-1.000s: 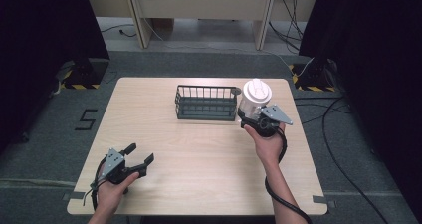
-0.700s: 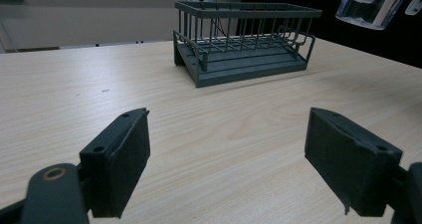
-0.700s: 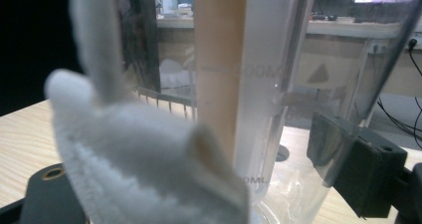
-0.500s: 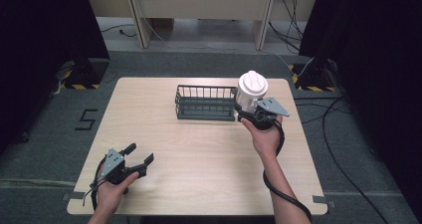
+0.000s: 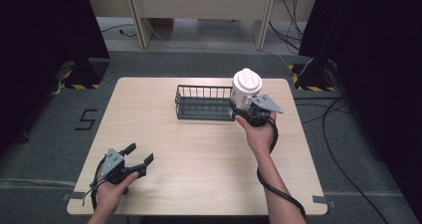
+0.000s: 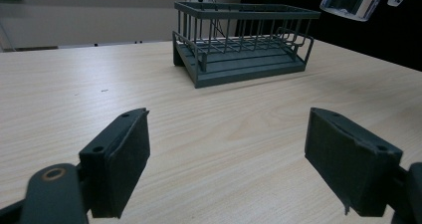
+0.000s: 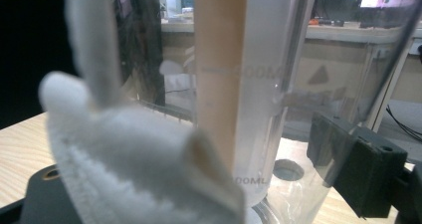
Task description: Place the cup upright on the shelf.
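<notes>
A clear plastic container (image 5: 246, 90) with a white lid hangs in the air over the right end of a dark wire rack (image 5: 203, 103). My right gripper (image 5: 242, 107) is shut on its clear body. In the right gripper view the clear container (image 7: 278, 84) carries millilitre marks, with a white fuzzy piece (image 7: 124, 149) and a tan strip (image 7: 219, 59) seen against it. One black pad (image 7: 356, 164) presses its side. My left gripper (image 5: 140, 153) rests open near the table's front left corner, jaws wide apart and holding nothing. In the left gripper view (image 6: 229, 169) the rack (image 6: 244, 45) stands ahead.
The light wooden table (image 5: 164, 134) carries the rack at its back middle. A black cable (image 5: 271, 179) trails from the right gripper along the forearm. Dark curtains flank the table, and cables lie on the grey floor (image 5: 348, 149) to the right.
My right gripper has carried the container leftward, from beside the rack's right end to over it. The left gripper has stayed still and open.
</notes>
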Demonstrator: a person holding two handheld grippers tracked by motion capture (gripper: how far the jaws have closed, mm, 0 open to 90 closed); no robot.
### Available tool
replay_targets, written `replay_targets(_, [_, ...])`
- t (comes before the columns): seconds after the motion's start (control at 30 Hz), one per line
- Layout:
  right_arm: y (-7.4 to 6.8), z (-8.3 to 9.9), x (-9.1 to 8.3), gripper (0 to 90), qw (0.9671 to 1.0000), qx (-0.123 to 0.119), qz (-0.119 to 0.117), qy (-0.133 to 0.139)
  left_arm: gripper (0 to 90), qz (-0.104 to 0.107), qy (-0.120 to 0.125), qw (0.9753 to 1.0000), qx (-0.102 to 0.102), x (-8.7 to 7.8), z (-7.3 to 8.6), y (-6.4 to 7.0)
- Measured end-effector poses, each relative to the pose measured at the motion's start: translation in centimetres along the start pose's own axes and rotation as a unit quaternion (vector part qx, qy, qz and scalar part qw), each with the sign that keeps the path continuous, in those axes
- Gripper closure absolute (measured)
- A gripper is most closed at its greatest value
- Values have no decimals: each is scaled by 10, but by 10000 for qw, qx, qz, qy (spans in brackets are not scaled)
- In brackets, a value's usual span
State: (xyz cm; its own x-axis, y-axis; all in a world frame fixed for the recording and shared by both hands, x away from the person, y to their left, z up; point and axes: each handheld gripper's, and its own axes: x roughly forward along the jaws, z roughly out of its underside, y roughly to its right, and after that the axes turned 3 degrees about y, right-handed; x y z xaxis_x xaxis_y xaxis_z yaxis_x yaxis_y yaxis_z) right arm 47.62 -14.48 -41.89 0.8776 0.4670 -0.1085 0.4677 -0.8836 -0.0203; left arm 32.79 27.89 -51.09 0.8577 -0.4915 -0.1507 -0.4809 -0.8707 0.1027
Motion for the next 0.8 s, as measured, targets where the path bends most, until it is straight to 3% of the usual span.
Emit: replay_targets(0.8, [-9, -11, 22, 184, 10000, -67, -61, -33, 172, 12, -1, 10000, -66, 1, 1, -1])
